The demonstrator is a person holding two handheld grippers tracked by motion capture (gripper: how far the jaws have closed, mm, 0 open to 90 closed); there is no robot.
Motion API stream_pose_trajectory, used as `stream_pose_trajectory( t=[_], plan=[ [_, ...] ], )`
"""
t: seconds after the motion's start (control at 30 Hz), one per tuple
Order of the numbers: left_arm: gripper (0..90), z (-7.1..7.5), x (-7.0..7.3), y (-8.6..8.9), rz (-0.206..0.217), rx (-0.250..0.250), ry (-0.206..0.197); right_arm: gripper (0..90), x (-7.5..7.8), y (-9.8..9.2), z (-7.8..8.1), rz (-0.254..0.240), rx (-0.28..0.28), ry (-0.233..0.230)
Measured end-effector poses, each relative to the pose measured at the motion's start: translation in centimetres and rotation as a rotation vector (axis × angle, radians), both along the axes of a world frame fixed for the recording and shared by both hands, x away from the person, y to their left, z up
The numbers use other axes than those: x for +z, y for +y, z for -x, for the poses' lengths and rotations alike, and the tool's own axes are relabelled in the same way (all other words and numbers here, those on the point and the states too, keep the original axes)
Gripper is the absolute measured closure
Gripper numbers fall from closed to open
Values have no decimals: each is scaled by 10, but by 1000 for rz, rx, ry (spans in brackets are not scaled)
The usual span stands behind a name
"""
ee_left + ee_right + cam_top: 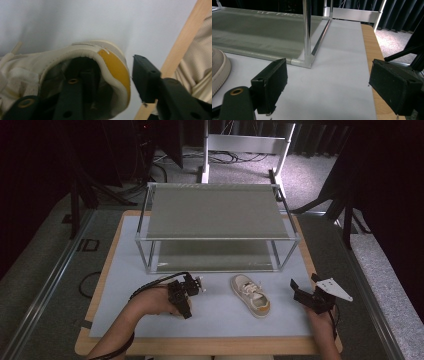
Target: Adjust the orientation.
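Cream shoe (62, 56) with an orange patch at the heel lies on the pale mat (220, 320) at the near left, under the left gripper (112, 67). In the left gripper view its heel faces the wooden near edge of the table (185, 40), and its laces and front run away from that edge. In the high view the hand and gripper body hide most of its length, so I cannot tell its exact long axis there.

One black jaw of the left gripper sits inside the shoe's opening and the other stands outside, right against the heel patch, so the heel collar lies between them. I cannot tell whether the pads actually press on the collar. A bare strip of mat lies between the heel and the table edge, and the person's clothing lies beyond that edge.

A second shoe (251, 296) lies near the middle of the mat, well apart from the first. Its long axis is diagonal: the toe points to the far left and the orange heel to the near right.

The right gripper (306, 287) hovers at the right with its jaws spread wide and nothing between them. In the right gripper view it faces the near right corner post of the shelf rack (307, 32), with bare mat between.

The metal-framed, two-tier rack stands across the far half of the mat. A band of bare mat runs between its front rail and both shoes. Bare mat also separates the two shoes and lies along the near edge.
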State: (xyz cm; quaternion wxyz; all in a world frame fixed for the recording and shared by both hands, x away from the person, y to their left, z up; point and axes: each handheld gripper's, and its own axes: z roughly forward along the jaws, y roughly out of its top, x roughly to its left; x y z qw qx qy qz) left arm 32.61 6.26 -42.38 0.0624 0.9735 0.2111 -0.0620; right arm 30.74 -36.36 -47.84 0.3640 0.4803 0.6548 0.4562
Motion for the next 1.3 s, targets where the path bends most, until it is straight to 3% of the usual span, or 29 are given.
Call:
stream_pose_trajectory(
  t=[0.03,0.17,0.23,0.4,0.53,0.73,1.03,1.3],
  plan=[
    [626,0,0,-1,-2,-20,-15,146,0,0,0,0,0,0],
    [722,1,2,-1,-3,-56,-5,148,0,0,0,-1,0,0],
    [751,3,6,0,-13,-102,-5,148,0,0,0,-1,-1,2],
    [758,7,18,-1,19,-198,-35,148,0,1,0,4,-1,4],
    [774,8,23,-7,-12,-287,-74,148,0,1,0,5,-1,4],
    [782,10,23,-18,-26,-392,-81,148,0,0,0,3,1,3],
    [781,16,19,-38,-29,-470,-34,148,0,0,0,2,2,2],
    [767,14,7,-42,-59,-464,7,148,0,0,0,1,3,2]
  ],
)
